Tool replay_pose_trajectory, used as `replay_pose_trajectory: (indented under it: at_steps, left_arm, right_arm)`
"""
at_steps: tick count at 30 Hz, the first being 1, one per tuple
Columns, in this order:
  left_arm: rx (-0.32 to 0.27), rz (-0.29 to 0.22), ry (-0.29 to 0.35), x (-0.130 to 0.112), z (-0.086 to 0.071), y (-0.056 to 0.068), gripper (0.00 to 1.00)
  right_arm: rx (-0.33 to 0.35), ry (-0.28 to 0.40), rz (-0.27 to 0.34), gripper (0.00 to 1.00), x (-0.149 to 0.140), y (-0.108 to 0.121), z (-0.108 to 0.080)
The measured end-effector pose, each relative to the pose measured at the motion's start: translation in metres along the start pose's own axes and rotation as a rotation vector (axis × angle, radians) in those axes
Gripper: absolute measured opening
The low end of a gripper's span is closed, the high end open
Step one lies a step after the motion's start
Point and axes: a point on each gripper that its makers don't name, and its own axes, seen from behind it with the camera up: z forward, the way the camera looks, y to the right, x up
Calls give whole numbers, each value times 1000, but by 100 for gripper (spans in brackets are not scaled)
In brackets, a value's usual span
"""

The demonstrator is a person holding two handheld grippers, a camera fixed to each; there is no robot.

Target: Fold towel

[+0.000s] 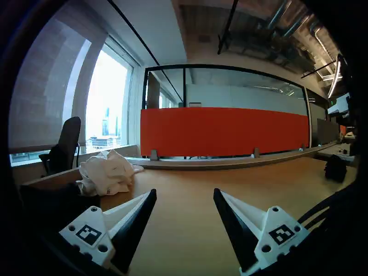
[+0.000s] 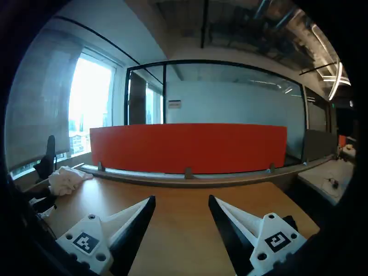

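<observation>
A crumpled white towel [image 1: 108, 172] lies in a heap on the wooden table [image 1: 193, 221], at the far left near the window. In the left gripper view it sits ahead and to the left of my left gripper [image 1: 184, 193], well beyond the fingertips. The left gripper is open and holds nothing, hovering low over bare wood. In the right gripper view the towel [image 2: 66, 179] is small and far off to the left. My right gripper [image 2: 181, 200] is also open and empty, above the table [image 2: 184, 230].
An orange divider panel [image 1: 221, 131] runs along the table's far edge. A black office chair [image 1: 64, 147] stands by the window at left. A black object [image 1: 336, 168] sits on the table at far right. A second desk [image 2: 329, 177] lies to the right.
</observation>
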Motion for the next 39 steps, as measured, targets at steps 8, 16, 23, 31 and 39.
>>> replay_pose_trajectory:
  at_steps: [8, 16, 23, 31, 39]
  left_arm:
    - [-2, 1, 0, 0, -1, 1, 92]
    - [-2, 3, 0, -1, -1, 2, 92]
    - [-2, 4, 0, -3, -1, 1, 92]
    - [-2, 3, 1, -4, 0, 1, 92]
    - [-2, 4, 1, -6, 1, 2, 92]
  right_arm:
    - [-6, 1, 0, 89, 3, 3, -1]
    - [-5, 7, 5, 89, 2, 3, 2]
    - [-14, 38, 16, 89, 10, 11, 3]
    - [-40, 82, 13, 89, 19, 30, -3]
    - [-87, 106, 13, 89, 6, 61, -12]
